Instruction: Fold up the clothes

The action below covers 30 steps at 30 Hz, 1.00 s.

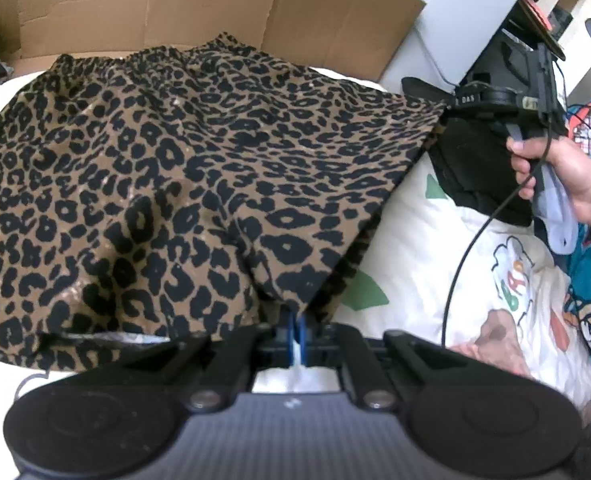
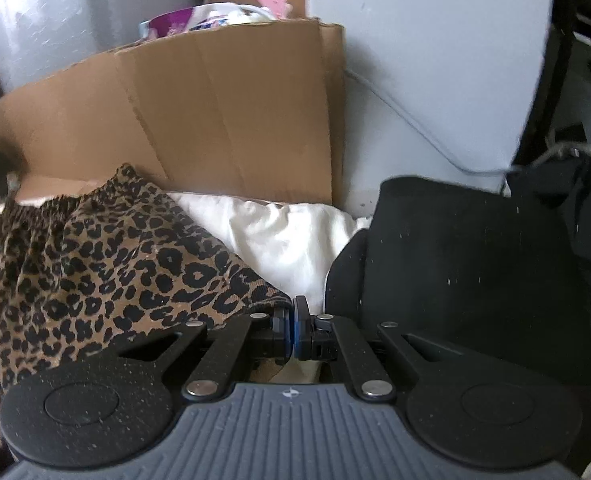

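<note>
Left wrist view: the leopard-print garment (image 1: 183, 184) is seen almost whole, spread over a white printed bedcover (image 1: 455, 280), its gathered waistband at 12 o'clock against a flattened cardboard sheet (image 1: 199, 8). This view alone shows the person's hand (image 1: 563, 176) at 3 o'clock, gripping the handle of the right tongs (image 1: 447, 110), with a black cable (image 1: 475, 240) hanging below it.

Right wrist view: only the garment's right portion appears, at 9 o'clock. This view alone shows the full extent of a black garment (image 2: 467, 264) at 3 o'clock, and a strip of bare white bedding (image 2: 287, 236) between the two.

Left tongs (image 1: 295, 330): clenched on the garment's lower hem at 6 o'clock; the blue pads are pressed together with the cloth edge gathered into them.

Right tongs: blue pads closed with no visible gap. The garment's right corner reaches them at 12 o'clock; in the left view the cloth is drawn taut toward them, so they are grasping that corner.

Edges and room: cardboard bounds the far side. The black garment lies just beside the right tongs. Open bedcover lies at 4 o'clock in the left view.
</note>
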Each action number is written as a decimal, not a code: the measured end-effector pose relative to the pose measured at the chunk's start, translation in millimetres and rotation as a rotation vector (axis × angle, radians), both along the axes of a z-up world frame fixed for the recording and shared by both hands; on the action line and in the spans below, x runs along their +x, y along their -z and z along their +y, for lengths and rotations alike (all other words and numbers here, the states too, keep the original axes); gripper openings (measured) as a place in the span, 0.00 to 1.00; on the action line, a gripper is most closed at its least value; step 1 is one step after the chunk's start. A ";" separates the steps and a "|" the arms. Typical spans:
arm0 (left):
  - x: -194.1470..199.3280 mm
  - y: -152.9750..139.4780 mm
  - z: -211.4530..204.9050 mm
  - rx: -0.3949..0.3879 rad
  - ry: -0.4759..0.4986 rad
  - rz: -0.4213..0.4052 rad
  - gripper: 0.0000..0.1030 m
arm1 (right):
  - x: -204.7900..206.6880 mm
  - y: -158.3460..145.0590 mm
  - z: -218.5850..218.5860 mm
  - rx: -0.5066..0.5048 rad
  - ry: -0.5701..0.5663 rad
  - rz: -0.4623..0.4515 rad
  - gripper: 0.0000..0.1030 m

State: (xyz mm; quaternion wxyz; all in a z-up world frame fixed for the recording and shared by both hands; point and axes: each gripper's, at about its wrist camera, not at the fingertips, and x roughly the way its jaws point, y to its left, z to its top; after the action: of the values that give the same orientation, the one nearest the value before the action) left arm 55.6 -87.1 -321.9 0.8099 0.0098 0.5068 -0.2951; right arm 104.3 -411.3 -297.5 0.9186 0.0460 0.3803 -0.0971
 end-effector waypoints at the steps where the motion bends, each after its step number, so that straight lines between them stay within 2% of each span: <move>1: 0.4 0.5 0.2 0.003 0.000 -0.001 0.02 | 0.6 -0.5 2.4 -0.024 -0.018 0.004 0.00; 3: 1.6 4.2 -0.1 0.008 -0.003 0.012 0.02 | 6.0 2.3 6.7 -0.090 -0.073 0.035 0.01; 4: 2.5 6.3 -0.2 0.009 -0.007 0.021 0.02 | 9.2 5.3 4.9 -0.088 -0.079 0.056 0.02; 7: 4.5 10.0 -0.7 0.009 -0.022 0.042 0.02 | 16.2 18.9 -8.7 0.003 -0.046 0.120 0.03; 9: 6.3 11.8 0.0 0.010 -0.029 0.049 0.02 | 14.7 25.6 -13.7 0.064 -0.023 0.130 0.03; 11: 9.4 13.1 -1.9 0.009 -0.036 0.058 0.02 | 13.6 31.4 -16.5 0.098 -0.007 0.149 0.09; 13: 11.4 14.1 -2.6 0.005 -0.041 0.064 0.02 | 11.9 35.3 -16.4 0.102 -0.003 0.168 0.22; 16: 11.8 15.2 -3.6 0.004 -0.042 0.065 0.02 | 8.2 39.0 -15.1 0.103 -0.011 0.181 0.25; 17: 11.8 15.6 -4.8 0.004 -0.042 0.064 0.02 | 7.0 40.3 -14.7 0.103 -0.014 0.186 0.24; 19: 11.9 16.4 -8.5 0.004 -0.040 0.061 0.02 | 5.8 39.8 -13.7 0.088 -0.021 0.191 0.04; 24: 8.2 17.2 -10.9 0.007 -0.022 0.035 0.02 | 5.3 25.5 -8.2 -0.005 -0.046 0.185 0.00; 30: 4.2 24.6 -17.2 0.018 0.004 0.034 0.02 | 5.7 13.4 -7.1 -0.056 -0.037 0.177 0.00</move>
State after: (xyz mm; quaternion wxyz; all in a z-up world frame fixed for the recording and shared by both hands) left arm 59.7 -104.3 -346.5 0.8004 0.0131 0.5230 -0.2925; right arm 110.0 -418.4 -310.9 0.8840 0.0047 0.4579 -0.0943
